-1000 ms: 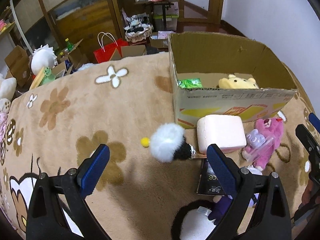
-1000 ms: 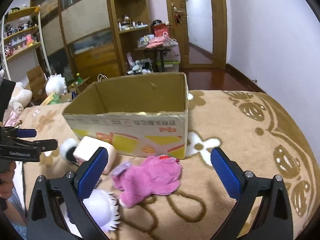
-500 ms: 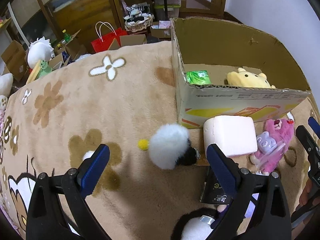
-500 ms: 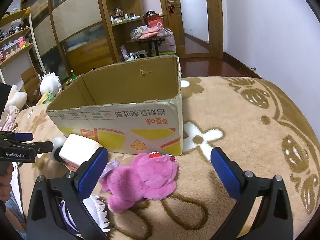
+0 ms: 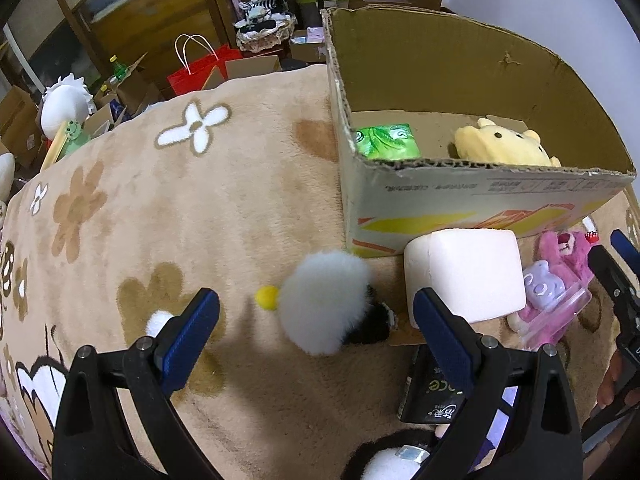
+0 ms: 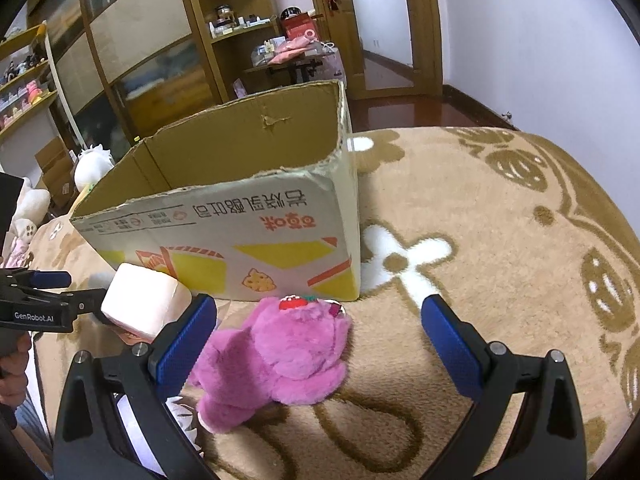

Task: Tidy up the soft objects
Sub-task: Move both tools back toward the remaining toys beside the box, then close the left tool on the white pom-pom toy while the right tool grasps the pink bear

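An open cardboard box (image 5: 472, 196) stands on the beige flowered blanket (image 5: 200, 208) and holds a yellow plush (image 5: 504, 146) and a green pack (image 5: 386, 142). In front of it lie a white-and-black fluffy toy (image 5: 326, 300), a white foam block (image 5: 464, 276) and a pink plush (image 5: 560, 256). My left gripper (image 5: 316, 332) is open, with the fluffy toy between its fingers. My right gripper (image 6: 318, 340) is open just above the pink plush (image 6: 280, 356), near the box (image 6: 240, 216) and the foam block (image 6: 140, 304).
A black packet (image 5: 432, 392) and another black-and-white plush (image 5: 392, 460) lie by the left gripper. A small lilac toy in clear wrap (image 5: 548, 300) rests on the pink plush. Boxes, a red bag (image 5: 200, 68) and shelves (image 6: 168, 40) stand beyond the bed.
Both grippers have moved forward and lower. The fluffy toy now sits between the left fingers, and the pink plush is closer under the right gripper. Both stay open.
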A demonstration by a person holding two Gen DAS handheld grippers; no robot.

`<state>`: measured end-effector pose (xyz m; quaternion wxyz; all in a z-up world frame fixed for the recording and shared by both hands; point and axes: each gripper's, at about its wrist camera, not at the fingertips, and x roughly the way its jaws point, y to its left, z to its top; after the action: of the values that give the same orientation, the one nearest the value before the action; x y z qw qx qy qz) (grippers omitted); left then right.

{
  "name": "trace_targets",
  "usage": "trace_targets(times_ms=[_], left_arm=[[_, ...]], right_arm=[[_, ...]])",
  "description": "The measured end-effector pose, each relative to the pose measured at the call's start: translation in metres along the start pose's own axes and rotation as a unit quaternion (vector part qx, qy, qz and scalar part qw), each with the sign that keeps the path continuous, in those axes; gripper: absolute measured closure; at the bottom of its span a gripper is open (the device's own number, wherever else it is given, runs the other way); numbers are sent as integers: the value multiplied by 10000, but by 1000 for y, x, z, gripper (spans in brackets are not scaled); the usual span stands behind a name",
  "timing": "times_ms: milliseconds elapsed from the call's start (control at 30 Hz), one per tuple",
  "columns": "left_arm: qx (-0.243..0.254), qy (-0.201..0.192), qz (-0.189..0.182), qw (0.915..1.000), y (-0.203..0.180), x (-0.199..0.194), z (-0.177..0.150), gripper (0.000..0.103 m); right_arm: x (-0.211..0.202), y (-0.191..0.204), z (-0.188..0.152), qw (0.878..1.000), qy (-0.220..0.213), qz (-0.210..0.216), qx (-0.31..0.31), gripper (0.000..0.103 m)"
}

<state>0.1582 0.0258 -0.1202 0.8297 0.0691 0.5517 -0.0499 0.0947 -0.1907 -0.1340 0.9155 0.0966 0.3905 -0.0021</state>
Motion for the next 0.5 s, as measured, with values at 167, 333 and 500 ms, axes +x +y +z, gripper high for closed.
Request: trace_targets(times_ms=[167,333,500], left_arm=[[-76,70,-113,9999,1,6,2,6],[-135,125,-230,9996,2,11,2,6],[-267,199,-384,9987,6,18,3,6]], right_arm=[[7,2,-2,9999,100,91,35,0],[11,10,-5,9998,152,141,-58,0],[17,15,-7,9992,306,228,-111,11]])
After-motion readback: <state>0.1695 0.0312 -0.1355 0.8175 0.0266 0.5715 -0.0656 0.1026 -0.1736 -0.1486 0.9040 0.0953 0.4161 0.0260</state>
